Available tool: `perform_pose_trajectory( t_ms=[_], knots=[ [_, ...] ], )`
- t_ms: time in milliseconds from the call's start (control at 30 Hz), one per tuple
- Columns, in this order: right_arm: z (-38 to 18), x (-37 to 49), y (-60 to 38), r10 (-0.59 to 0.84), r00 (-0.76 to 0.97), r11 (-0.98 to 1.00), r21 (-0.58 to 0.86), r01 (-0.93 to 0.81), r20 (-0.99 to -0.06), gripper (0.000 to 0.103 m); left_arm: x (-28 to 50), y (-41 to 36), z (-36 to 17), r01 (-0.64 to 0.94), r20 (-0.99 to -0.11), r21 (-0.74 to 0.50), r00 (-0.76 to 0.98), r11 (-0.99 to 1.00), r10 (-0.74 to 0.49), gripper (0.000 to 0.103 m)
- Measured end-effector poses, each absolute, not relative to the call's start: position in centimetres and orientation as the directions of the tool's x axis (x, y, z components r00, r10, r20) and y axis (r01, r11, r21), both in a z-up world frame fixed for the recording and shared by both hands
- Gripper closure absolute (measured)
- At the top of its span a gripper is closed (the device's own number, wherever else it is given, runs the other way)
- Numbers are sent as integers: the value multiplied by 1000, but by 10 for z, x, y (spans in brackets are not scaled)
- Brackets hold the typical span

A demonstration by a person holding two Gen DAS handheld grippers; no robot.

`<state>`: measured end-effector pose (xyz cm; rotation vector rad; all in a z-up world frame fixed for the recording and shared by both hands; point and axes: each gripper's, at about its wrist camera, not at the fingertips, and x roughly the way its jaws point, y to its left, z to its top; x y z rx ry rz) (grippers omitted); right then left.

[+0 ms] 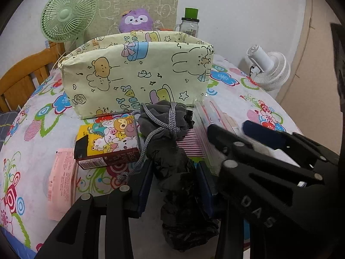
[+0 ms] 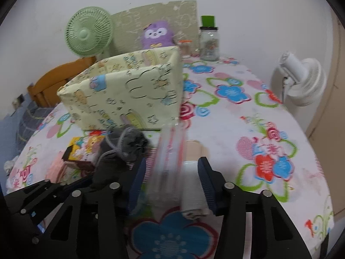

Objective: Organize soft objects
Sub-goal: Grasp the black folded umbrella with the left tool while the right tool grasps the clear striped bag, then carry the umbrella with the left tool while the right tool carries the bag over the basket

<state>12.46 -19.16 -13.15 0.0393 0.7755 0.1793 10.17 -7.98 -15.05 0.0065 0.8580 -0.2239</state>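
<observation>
Progress looks early: left gripper (image 1: 172,185) pinches dark bundle (image 1: 170,142) in front of box (image 1: 138,75); right gripper (image 2: 170,185) gapes around clear pack (image 2: 170,161), grip unclear. Pink packet (image 1: 62,177) remains on table (image 1: 248,99).

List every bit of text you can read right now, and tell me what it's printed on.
"DAS": raised letters on the right gripper body, seen from the left wrist view.
Barcode digits on the cartoon animal box: too small to read.
Print on the pink packet: too small to read.
Lettering on the yellow storage box and beige board: stylised, not legible.
Glass jar label: blurred.
</observation>
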Motion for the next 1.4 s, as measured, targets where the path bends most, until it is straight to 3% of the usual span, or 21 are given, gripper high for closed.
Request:
perform_pose_trajectory(
  t_ms=[267, 433, 700, 1400],
  knots=[
    [-140, 131, -181, 215, 654, 975, 118, -189, -726, 68, 104, -79, -155, 210, -752, -93, 626, 973, -207, 61],
    [-139, 130, -181, 207, 656, 977, 113, -182, -726, 77, 103, -80, -152, 217, -746, -94, 630, 972, -213, 67],
    [-134, 124, -180, 197, 664, 979, 104, -177, -722, 79, 99, -81, -149, 227, -736, -82, 643, 970, -213, 72],
    [-104, 100, -184, 187, 723, 981, 93, -168, -665, 79, 75, -82, -120, 237, -669, -58, 712, 970, -214, 73]
  ],
)
